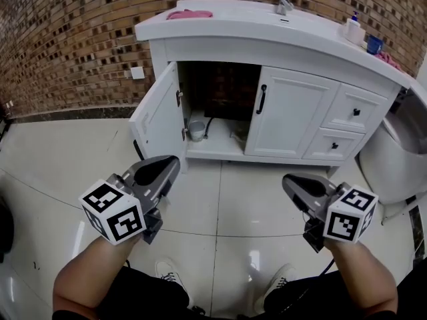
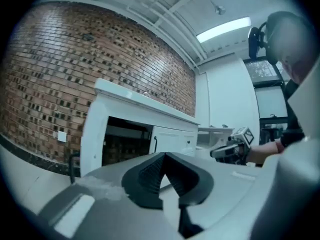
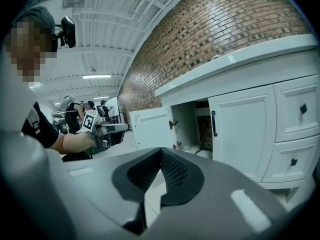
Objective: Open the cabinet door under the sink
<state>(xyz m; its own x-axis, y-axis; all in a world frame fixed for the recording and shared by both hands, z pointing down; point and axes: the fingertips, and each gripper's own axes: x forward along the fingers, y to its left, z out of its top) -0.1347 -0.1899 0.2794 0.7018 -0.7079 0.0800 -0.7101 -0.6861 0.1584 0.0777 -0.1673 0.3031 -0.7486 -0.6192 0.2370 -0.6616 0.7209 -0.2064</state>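
- The left tongs (image 2: 164, 154) are pressed together at the tips, with nothing between them.
- The right tongs (image 3: 160, 149) are also closed tip to tip and empty.
- Both are held level over the pale tiled floor (image 1: 227, 205), in front of the white cabinet (image 1: 280, 52) and well apart from each other. The left tongs are the nearer to the cabinet.
- The cabinet door (image 1: 157, 115) under the sink stands open. It hangs on hinges at the cabinet's left side and is swung out to the left over the floor, clear of the left tongs.
- Behind it the dark compartment shows, with a small grey cup (image 1: 196, 130) at its front left and a black hose (image 1: 209, 127) just beside it.
- The right door (image 1: 290, 112), with a black handle (image 1: 261, 99), is shut. Two drawers (image 1: 355, 110) lie to its right.
- On the surface (image 1: 227, 27), a pink cloth (image 1: 189, 14) lies at the back left corner, a tap (image 1: 283, 4) stands at the back edge, and a white bottle (image 1: 354, 27) and a blue cup (image 1: 374, 44) stand at the right end.
- A brick wall (image 1: 73, 39) rises behind.
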